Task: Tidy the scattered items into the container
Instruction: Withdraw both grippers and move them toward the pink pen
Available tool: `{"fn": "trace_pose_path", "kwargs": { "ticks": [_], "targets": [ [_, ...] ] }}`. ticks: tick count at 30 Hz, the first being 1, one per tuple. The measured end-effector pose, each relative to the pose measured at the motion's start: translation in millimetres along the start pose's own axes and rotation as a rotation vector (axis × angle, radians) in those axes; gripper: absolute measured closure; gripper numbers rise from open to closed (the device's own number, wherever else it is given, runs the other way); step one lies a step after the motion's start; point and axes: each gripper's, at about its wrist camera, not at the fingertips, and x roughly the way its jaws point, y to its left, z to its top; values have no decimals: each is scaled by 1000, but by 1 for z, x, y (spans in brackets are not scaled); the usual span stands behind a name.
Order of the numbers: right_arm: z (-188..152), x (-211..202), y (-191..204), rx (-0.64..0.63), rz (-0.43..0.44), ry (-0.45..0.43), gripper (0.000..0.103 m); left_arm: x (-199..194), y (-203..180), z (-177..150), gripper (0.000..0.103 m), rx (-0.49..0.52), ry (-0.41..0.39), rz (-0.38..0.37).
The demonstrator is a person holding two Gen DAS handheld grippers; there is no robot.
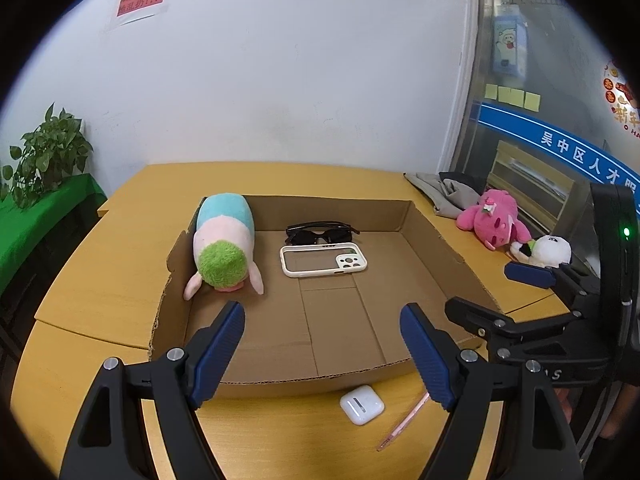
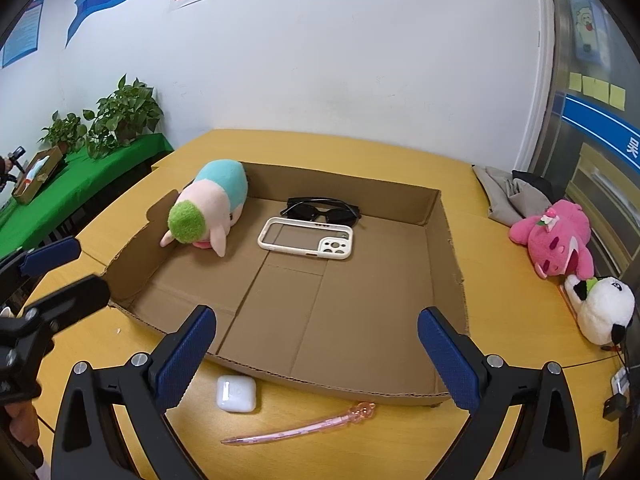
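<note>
the left gripper (image 1: 322, 344) hovers with jaws spread and empty. in the cardboard tray (image 2: 444, 240) lie a pastel plush (image 2: 208, 210), a phone case (image 2: 306, 238) and sunglasses (image 2: 320, 210). on the tabletop (image 2: 500, 320) before it sit an earbud case (image 2: 236, 393) and pink pen (image 2: 296, 426), under the right gripper (image 2: 316, 356), jaws also spread.

One cardboard box (image 2: 436, 240) is seen on the table. Three things are counted inside the box: one striped plush toy (image 2: 208, 210), one pair of sunglasses (image 2: 320, 211) and one phone case (image 2: 306, 238). Just in front of the box, one white earbud case (image 2: 236, 393) and one pink pen (image 2: 300, 426) are counted. To the right of the box, two plush toys are counted: one pink (image 2: 554, 236), one panda (image 2: 604, 308).
</note>
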Motion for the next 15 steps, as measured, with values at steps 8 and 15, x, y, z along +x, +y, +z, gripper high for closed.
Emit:
{"fn": "trace_pose_path", "kwargs": {
  "ticks": [8, 15],
  "targets": [
    [-6, 10, -2, 14, 11, 28, 1, 9, 2, -1, 23, 9, 27, 5],
    [-8, 13, -7, 29, 14, 36, 1, 17, -3, -6, 23, 7, 50, -23]
  ]
}}
